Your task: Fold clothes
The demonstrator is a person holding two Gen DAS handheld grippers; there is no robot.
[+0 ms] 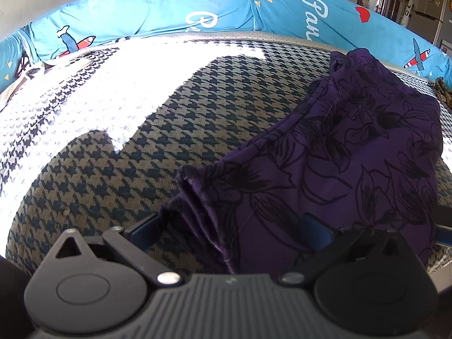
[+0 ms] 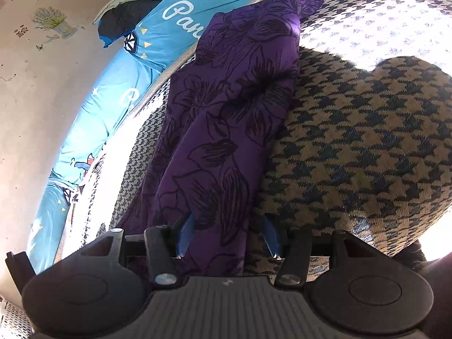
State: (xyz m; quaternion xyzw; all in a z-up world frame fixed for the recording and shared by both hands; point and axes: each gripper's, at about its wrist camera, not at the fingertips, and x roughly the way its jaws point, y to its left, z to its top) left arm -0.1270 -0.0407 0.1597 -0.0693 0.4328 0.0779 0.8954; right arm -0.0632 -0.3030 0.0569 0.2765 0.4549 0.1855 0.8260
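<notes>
Left gripper point(image 1: 231, 234): blue fingers spread, a bunched edge of the purple garment point(image 1: 339, 152) lying between them — no pinch visible. Right gripper point(image 2: 228, 234): blue fingers point(image 2: 186, 234) likewise apart, straddling one end of the same garment point(image 2: 234, 107), with its right finger over bare cover. The garment is thin, matte purple fabric printed with black outline flowers, folded into a long, creased strip. It lies on a coarse woven houndstooth cover point(image 1: 118, 163), tan and dark blue. Behind runs a smooth blue padded bolster point(image 1: 147, 17) — white script on it begins "Pan".
</notes>
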